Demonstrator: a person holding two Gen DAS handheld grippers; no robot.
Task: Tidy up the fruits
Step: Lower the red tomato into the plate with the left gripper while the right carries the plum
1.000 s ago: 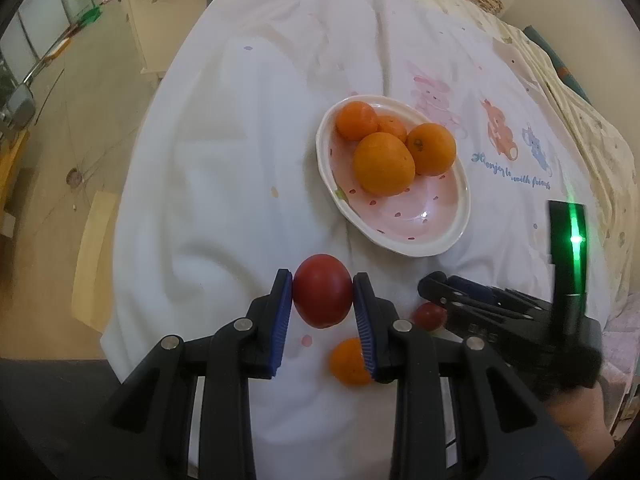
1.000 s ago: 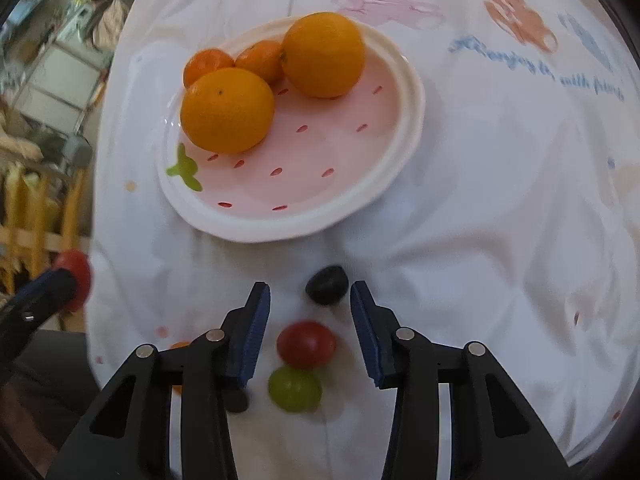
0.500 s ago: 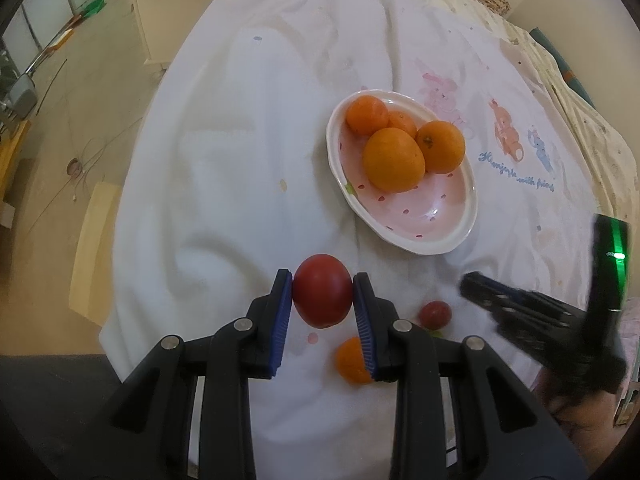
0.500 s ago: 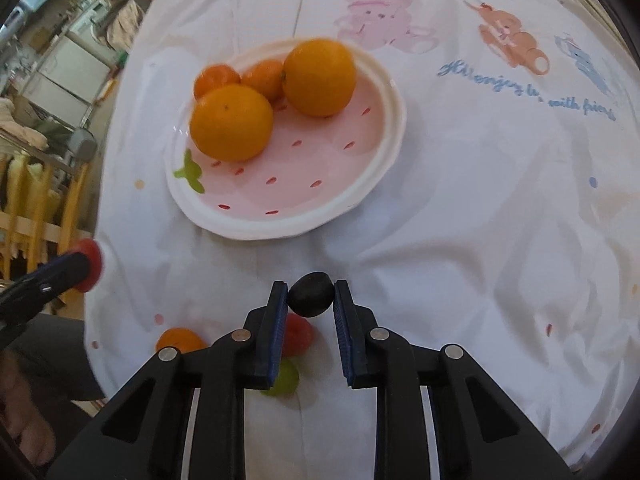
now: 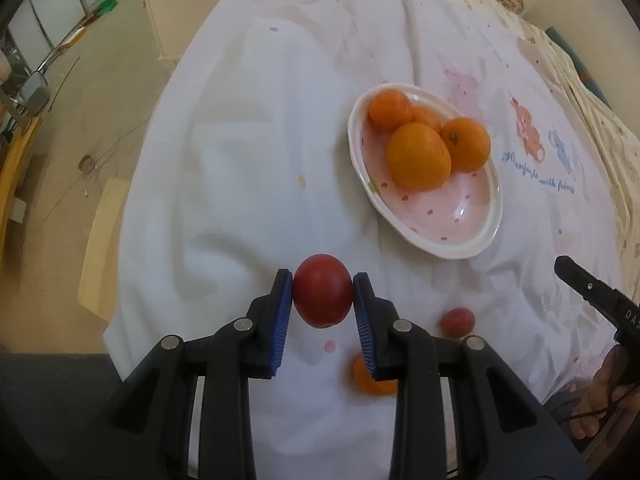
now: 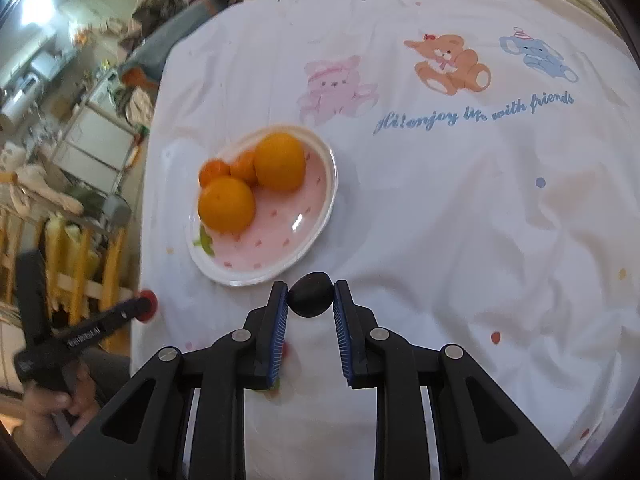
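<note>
My left gripper [image 5: 322, 296] is shut on a large red tomato [image 5: 322, 296] and holds it above the white cloth, near and left of the pink plate [image 5: 472, 236]. The plate holds several oranges [image 5: 418, 156]. A small red tomato [image 5: 458, 321] and a small orange [image 5: 372, 380] lie on the cloth below the gripper. My right gripper [image 6: 310, 295] is shut on a small dark fruit [image 6: 311, 294], raised just in front of the plate [image 6: 280, 256] with its oranges [image 6: 226, 210]. The left gripper with its tomato [image 6: 146, 305] shows at the left.
The white cloth with printed bears [image 6: 448, 64] covers the table; its edge [image 5: 132, 216] drops to the floor on the left. A wooden chair [image 6: 80, 248] and shelves [image 6: 96, 132] stand beyond that edge. The right gripper's tip [image 5: 588, 288] shows at the right.
My right gripper closed on the dark fruit and lifted it up and back from the cloth, leaving the red and green fruits. My left gripper kept the tomato and rose slightly.
</note>
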